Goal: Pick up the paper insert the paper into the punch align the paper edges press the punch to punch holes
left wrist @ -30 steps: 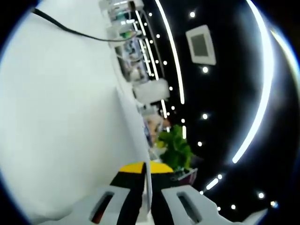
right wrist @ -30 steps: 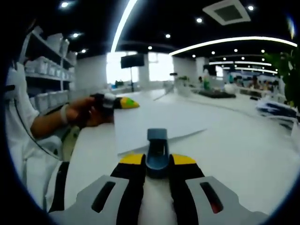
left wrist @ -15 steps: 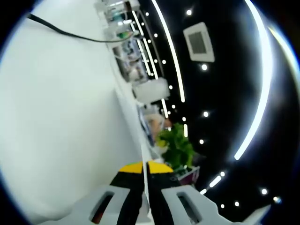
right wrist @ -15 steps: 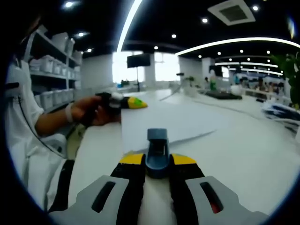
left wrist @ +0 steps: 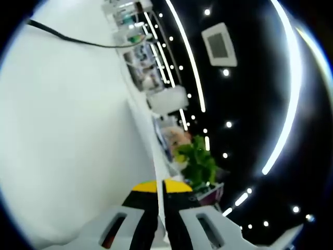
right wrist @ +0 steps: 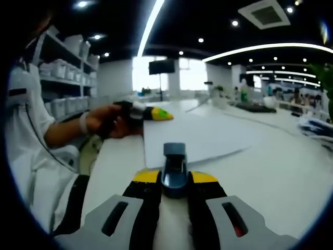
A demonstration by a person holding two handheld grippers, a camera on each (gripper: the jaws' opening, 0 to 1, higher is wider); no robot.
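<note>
Right gripper view: the right tool (right wrist: 175,179) grips a blue punch (right wrist: 174,166) on the white table (right wrist: 270,172), its jaws closed on the punch's sides. Beyond the punch, the paper (right wrist: 200,136) enters its slot, held at its far corner by the left tool (right wrist: 156,113) in a person's hand (right wrist: 112,121). Left gripper view: the left tool's (left wrist: 160,188) jaws pinch the sheet's edge. Shelves (right wrist: 62,78) line the wall; a plant (left wrist: 199,164) stands farther off.

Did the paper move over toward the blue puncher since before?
Yes. In the right gripper view, the paper has slid rightward against the blue punch, which stays between the right gripper's jaws.
</note>
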